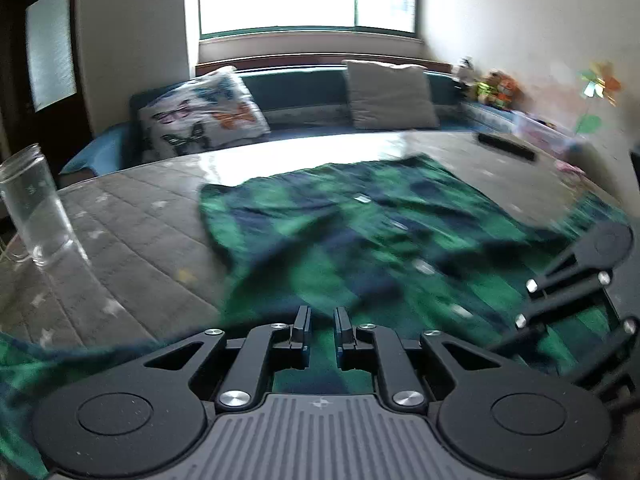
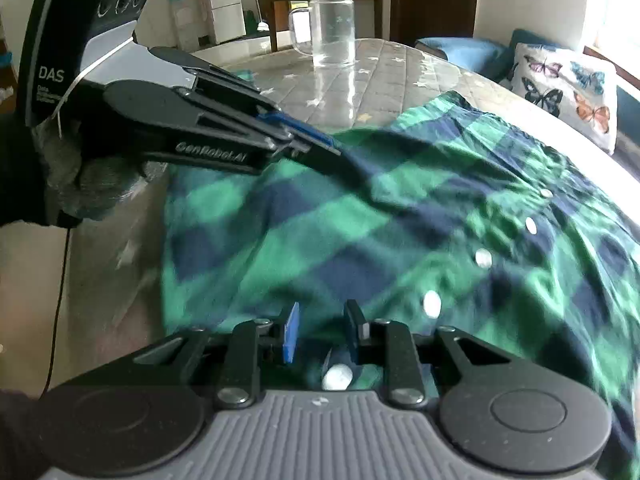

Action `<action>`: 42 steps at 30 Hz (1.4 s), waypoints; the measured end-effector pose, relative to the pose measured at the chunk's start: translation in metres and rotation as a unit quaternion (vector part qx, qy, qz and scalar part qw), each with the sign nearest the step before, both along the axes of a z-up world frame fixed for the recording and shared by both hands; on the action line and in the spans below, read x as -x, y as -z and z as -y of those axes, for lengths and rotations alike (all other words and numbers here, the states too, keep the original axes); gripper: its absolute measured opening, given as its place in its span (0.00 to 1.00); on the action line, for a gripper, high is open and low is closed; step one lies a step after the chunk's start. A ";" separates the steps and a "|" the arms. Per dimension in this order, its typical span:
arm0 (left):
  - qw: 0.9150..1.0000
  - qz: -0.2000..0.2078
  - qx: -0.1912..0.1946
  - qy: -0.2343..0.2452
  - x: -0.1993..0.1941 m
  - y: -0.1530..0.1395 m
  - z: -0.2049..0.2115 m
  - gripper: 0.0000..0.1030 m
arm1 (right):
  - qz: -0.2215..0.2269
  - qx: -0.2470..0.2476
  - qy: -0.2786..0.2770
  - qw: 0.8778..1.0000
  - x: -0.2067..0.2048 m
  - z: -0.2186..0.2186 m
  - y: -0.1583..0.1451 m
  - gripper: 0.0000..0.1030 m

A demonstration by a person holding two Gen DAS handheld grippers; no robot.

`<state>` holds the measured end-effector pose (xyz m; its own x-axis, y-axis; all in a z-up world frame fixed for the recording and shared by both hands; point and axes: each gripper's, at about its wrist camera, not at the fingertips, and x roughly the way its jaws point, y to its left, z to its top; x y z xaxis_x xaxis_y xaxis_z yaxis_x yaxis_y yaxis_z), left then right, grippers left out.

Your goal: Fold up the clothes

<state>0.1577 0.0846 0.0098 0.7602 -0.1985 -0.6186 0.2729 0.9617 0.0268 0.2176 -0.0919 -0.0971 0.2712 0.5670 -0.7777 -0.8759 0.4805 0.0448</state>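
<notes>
One soft, rumpled plaid shirt (image 2: 360, 240): left hand-held gripper (image 2: 322, 145) pinches it, right hand-held gripper (image 2: 322, 318) gapes.

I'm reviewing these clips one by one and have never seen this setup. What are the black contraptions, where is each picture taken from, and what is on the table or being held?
There is no robot here. A person holds a two-finger gripper in each hand, each with a camera looking along its fingers. One picture looks along the left gripper. The other looks along the right gripper and also shows the left one in a gloved hand. On the quilted table are a green-and-navy checked shirt and a clear glass mug. The left gripper pinches a raised fold of the shirt. The right one's jaws stand slightly apart over the buttoned edge, not visibly gripping.
</notes>
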 end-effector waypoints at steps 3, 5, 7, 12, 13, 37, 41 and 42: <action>1.000 0.012 -0.011 0.020 0.021 0.004 0.018 0.18 | 0.022 -0.003 -0.007 1.000 0.024 0.011 -0.003 0.24; 0.999 0.019 -0.017 0.036 0.035 0.007 0.029 0.19 | 0.032 -0.001 -0.014 0.999 0.034 0.013 -0.005 0.24; 0.998 0.024 -0.022 0.049 0.048 0.010 0.039 0.20 | 0.037 -0.006 -0.008 0.999 0.037 0.016 -0.006 0.24; 0.996 0.022 -0.042 0.076 0.073 0.023 0.053 0.20 | 0.031 -0.045 0.037 0.998 0.039 0.042 -0.018 0.24; 0.995 0.023 -0.050 0.082 0.078 0.026 0.056 0.20 | 0.030 -0.048 0.047 0.997 0.039 0.048 -0.019 0.24; 0.994 0.031 0.012 0.106 0.049 -0.001 0.103 0.21 | 0.006 -0.106 0.238 0.965 0.055 0.180 -0.029 0.28; 0.991 0.017 0.020 0.135 0.042 0.006 0.127 0.21 | 0.027 -0.096 0.324 0.941 0.037 0.226 -0.028 0.28; 0.990 0.013 0.017 0.141 0.042 0.010 0.133 0.21 | 0.033 -0.093 0.346 0.933 0.033 0.237 -0.026 0.28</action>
